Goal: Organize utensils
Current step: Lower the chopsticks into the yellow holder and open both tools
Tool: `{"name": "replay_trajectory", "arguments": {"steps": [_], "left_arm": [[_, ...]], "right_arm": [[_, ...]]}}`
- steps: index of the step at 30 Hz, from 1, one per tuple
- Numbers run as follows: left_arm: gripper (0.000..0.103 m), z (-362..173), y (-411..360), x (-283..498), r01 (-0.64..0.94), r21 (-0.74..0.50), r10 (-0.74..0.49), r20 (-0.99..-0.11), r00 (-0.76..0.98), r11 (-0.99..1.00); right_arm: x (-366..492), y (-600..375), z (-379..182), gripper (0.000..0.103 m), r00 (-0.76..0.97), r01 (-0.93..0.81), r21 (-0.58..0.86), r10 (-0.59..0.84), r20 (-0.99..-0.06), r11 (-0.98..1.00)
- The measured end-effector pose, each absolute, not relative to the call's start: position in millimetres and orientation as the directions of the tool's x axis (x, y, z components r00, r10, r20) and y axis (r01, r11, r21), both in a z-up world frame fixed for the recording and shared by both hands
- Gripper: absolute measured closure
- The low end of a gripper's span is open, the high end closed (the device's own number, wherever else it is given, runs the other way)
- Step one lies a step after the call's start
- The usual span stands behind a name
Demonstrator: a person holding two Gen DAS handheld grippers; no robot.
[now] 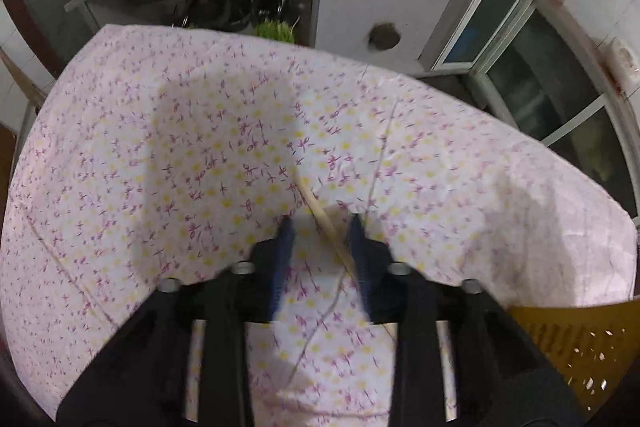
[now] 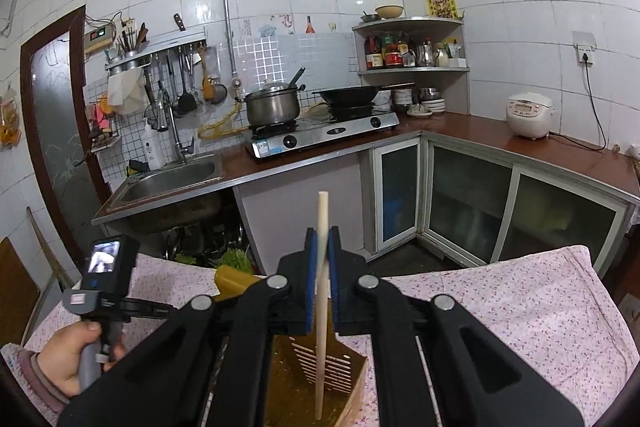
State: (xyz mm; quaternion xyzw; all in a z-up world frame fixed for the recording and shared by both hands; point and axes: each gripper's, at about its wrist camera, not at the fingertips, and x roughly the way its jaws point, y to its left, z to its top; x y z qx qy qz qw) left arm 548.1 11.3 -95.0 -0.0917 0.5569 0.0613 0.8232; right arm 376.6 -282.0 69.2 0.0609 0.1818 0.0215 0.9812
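Right now your right gripper (image 2: 322, 243) is clamped on a pale wooden chopstick (image 2: 321, 247), its two blue-padded fingers (image 2: 311, 267) pressed against the stick from either side. You hold that chopstick nearly upright: its top end rises above the fingertips, and its lower end hangs down over the slotted yellow-brown plastic utensil basket (image 2: 320, 379) that stands on the table just under the gripper. Whether the tip touches the basket floor cannot be told from this view.

Your left gripper (image 1: 322, 223) points down at the pink-and-yellow flowered tablecloth (image 1: 160, 147), its blue fingers (image 1: 285, 239) spread apart. A second pale wooden chopstick (image 1: 328, 223) lies on the cloth and runs slantwise through the gap between them, closer to the right-hand finger; neither pad can be seen pressing on it. A corner of the same yellow-brown basket shows at the lower right edge of the left wrist view.

From the right wrist view you can see your left hand (image 2: 76, 355) wrapped around the grey handle of the left gripper, low at the left, with its small camera screen (image 2: 105, 255) lit.

Beyond the table stand a steel sink (image 2: 168, 179), a two-burner gas stove (image 2: 324, 135) carrying a steel pot (image 2: 272, 105) and a black wok (image 2: 346, 95), and a white rice cooker (image 2: 529, 115) on the brown counter.
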Motion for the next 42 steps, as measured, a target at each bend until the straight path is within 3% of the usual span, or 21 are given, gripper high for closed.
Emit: {"name": "replay_trajectory", "arguments": {"steps": [3, 9, 15, 19, 30, 35, 42], "left_arm": [[0.089, -97.4, 11.5, 555.9, -0.21, -0.07, 0.013, -0.928, 0.372, 0.975], [0.093, -90.6, 14.4, 559.1, -0.207, -0.086, 0.001, -0.921, 0.389, 0.975], [0.099, -33.7, 5.9, 523.1, -0.13, -0.1, -0.011, -0.831, 0.557, 0.986], [0.099, 28.1, -16.3, 489.0, -0.03, -0.12, -0.068, -0.728, 0.682, 0.992], [0.099, 182.7, -76.1, 384.1, 0.203, -0.125, -0.234, -0.325, 0.916, 0.971], [0.099, 192.5, -107.5, 377.3, 0.286, -0.119, -0.307, -0.237, 0.922, 0.951], [0.099, 139.7, -123.6, 404.0, 0.327, -0.147, -0.355, -0.247, 0.902, 0.934]], "right_arm": [[376.7, -280.0, 67.6, 0.097, 0.931, -0.03, 0.121, 0.072, -0.358, 0.992], [377.7, -281.5, 63.0, 0.097, 0.925, -0.021, 0.128, 0.068, -0.373, 0.992], [376.6, -281.1, 64.5, 0.097, 0.926, -0.016, 0.128, 0.063, -0.372, 0.992], [376.9, -278.6, 66.6, 0.097, 0.925, -0.011, 0.115, 0.053, -0.376, 0.993], [377.4, -283.7, 70.7, 0.097, 0.921, 0.0, 0.124, 0.048, -0.386, 0.992], [377.0, -284.4, 74.5, 0.097, 0.921, -0.003, 0.119, 0.048, -0.386, 0.993], [374.8, -284.7, 75.9, 0.097, 0.919, -0.002, 0.103, 0.042, -0.393, 0.995]]}}
